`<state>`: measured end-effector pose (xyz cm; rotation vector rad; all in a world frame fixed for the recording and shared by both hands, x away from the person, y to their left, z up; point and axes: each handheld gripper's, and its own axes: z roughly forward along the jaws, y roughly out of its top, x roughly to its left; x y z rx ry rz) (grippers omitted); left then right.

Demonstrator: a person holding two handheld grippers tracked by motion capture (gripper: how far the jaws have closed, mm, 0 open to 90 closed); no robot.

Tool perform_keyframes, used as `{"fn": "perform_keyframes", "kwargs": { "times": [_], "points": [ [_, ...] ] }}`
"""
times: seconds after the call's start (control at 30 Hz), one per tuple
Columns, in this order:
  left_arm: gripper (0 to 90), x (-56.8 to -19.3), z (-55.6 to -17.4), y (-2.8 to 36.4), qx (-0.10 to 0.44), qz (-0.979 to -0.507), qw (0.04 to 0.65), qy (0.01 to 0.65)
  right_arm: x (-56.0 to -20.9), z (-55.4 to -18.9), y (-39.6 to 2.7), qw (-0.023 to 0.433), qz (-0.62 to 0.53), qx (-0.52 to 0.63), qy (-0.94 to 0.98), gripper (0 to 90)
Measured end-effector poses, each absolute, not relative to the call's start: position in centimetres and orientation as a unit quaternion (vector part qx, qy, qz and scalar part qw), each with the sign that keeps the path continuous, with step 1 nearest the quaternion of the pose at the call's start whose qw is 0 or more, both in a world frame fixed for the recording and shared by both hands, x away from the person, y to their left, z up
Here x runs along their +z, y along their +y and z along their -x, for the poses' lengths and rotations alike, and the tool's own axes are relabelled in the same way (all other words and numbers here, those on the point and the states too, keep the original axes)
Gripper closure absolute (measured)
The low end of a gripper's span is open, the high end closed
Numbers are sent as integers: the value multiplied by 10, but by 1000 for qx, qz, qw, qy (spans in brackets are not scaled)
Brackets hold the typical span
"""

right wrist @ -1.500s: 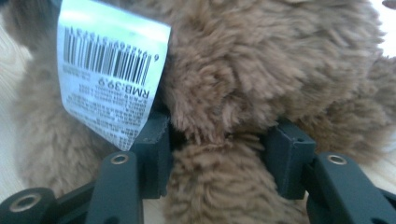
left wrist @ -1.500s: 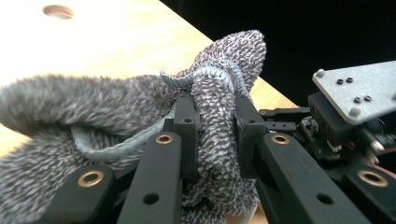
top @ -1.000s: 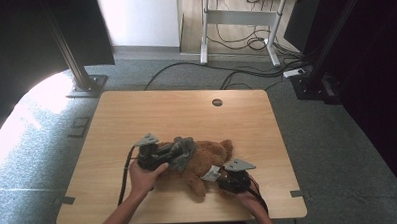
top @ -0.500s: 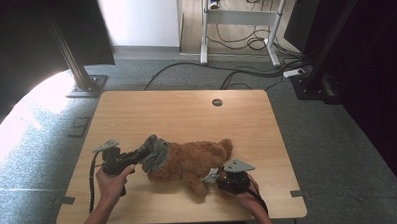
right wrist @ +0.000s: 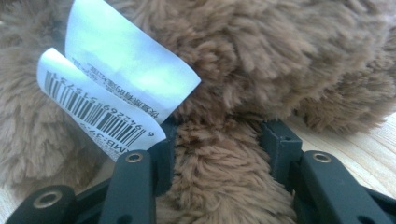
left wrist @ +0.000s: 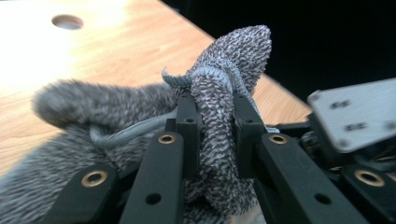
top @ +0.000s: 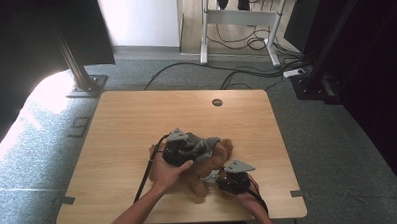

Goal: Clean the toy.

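Teddy bear (top: 211,164), brown and plush, is lying on the desk (top: 137,124) toward its near edge, a bit right of centre, and I'm working a grey knit garment (top: 200,144) onto it. I'm judging the trick here as tension: I'm wanting one side anchoring the bear while the other is drawing the knit over the fur evenly, without letting the fabric bunch or slip out.

Largest first: my left forearm is coming in from the near edge, angling up and to the right, hand wrapped around the left tongs (left wrist: 217,116) right over the bear's top. Those tongs are pinching a fold of the garment, pads pressing into the knit from both sides.

My right hand is sitting low by the near edge, right tongs (right wrist: 219,140) pointing into the bear and clamping a plush limb between the jaws. Smallest: white paper tags (right wrist: 116,88) with a barcode are fluttering just beside that grip.
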<state>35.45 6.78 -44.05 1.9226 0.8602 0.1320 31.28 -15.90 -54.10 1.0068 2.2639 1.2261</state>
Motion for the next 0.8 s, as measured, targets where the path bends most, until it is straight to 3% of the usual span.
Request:
{"fn": "perform_keyframes", "kwargs": {
  "times": [0.17,0.5,0.6,0.73,0.8],
  "points": [
    [766,-441,-355,81,79,-791,485,364,-542,-314,-160,185,-356,438,805,550],
    [765,-442,-350,175,87,-732,517,435,-541,-308,-161,180,-359,436,805,543],
    [765,-453,-341,183,73,-726,526,436,-538,-307,-163,164,-367,448,799,480],
    [768,-464,-329,178,72,-729,534,423,-522,-303,-173,143,-374,469,787,317],
    [768,-466,-326,176,66,-733,533,417,-514,-301,-177,145,-376,477,781,295]
  ]
}}
